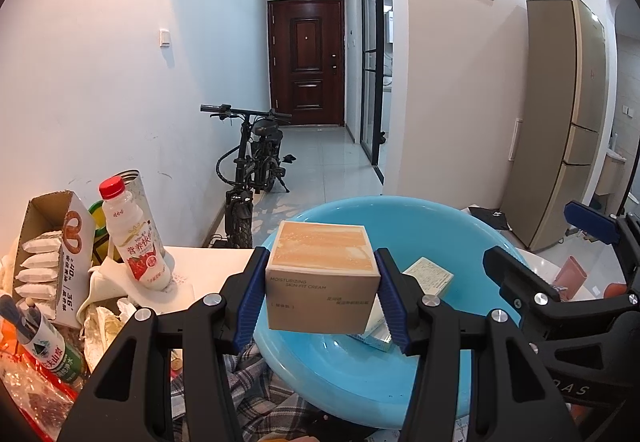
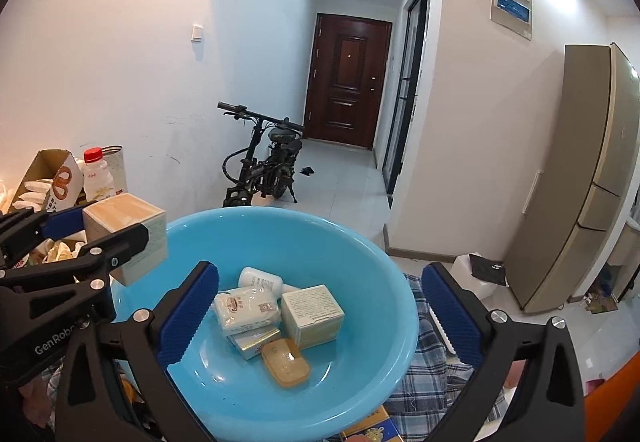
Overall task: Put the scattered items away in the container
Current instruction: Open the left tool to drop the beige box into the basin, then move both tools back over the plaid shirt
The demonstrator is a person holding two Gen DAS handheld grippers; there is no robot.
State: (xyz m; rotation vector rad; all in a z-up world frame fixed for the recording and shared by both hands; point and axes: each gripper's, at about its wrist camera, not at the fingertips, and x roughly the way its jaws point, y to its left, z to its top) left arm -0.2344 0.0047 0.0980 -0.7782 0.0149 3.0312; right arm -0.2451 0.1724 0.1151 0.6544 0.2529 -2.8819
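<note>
My left gripper [image 1: 320, 294] is shut on a tan cream box [image 1: 322, 278] and holds it above the near left rim of a blue basin [image 1: 360, 374]. The box also shows in the right wrist view [image 2: 128, 230], over the basin's left rim [image 2: 280, 214]. My right gripper [image 2: 320, 318] is open and empty above the basin. In the basin lie a white tissue pack [image 2: 246, 308], a pale box [image 2: 314, 312], a white bottle [image 2: 262, 278], a flat packet [image 2: 254, 342] and an amber soap bar [image 2: 286, 362].
Left of the basin stand a red-capped drink bottle [image 1: 134, 242], an open snack carton [image 1: 52, 258], a tin [image 1: 140, 186] and crumpled wrappers [image 1: 104, 318]. A green-label bottle [image 1: 44, 354] lies at the near left. Plaid cloth [image 2: 432, 370] lies under the basin. A bicycle [image 1: 252, 162] stands behind.
</note>
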